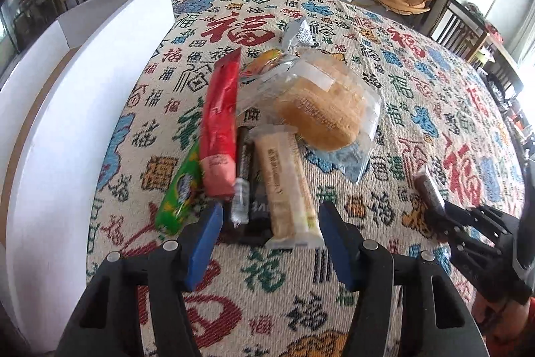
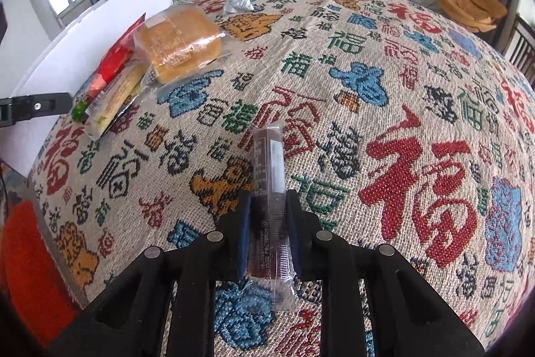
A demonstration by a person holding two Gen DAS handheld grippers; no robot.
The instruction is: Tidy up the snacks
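Landmark: the tall white cardboard box (image 1: pixel 83 96) standing at the left edge of the desk (image 1: pixel 418 96), which is covered in a woven cloth printed with red, blue and green characters.

Just right of the box, the snacks are lying bunched in a rough row, probably staged for sorting: a green foil packet (image 1: pixel 179 193), a long red plastic packet (image 1: pixel 220 119), a dark slim bar (image 1: pixel 245 169) and a pale cream wafer bar in clear wrap (image 1: pixel 284 186). Further from the box, a round golden bread loaf in a clear bag (image 1: pixel 321 109) is sitting behind them, with a silver triangular pouch (image 1: pixel 299 32) beyond it.

The left gripper (image 1: pixel 271 240) is hovering over the near ends of the dark and cream bars, jaws about half open, gripping nothing; I judge it is lining up a pick.

Well away from the box, the right gripper (image 2: pixel 269 233) is pinching a thin dark brown bar in clear wrap (image 2: pixel 269 169), jaws nearly closed on its lower half, the bar pointing forward above the cloth, likely being carried toward the group.
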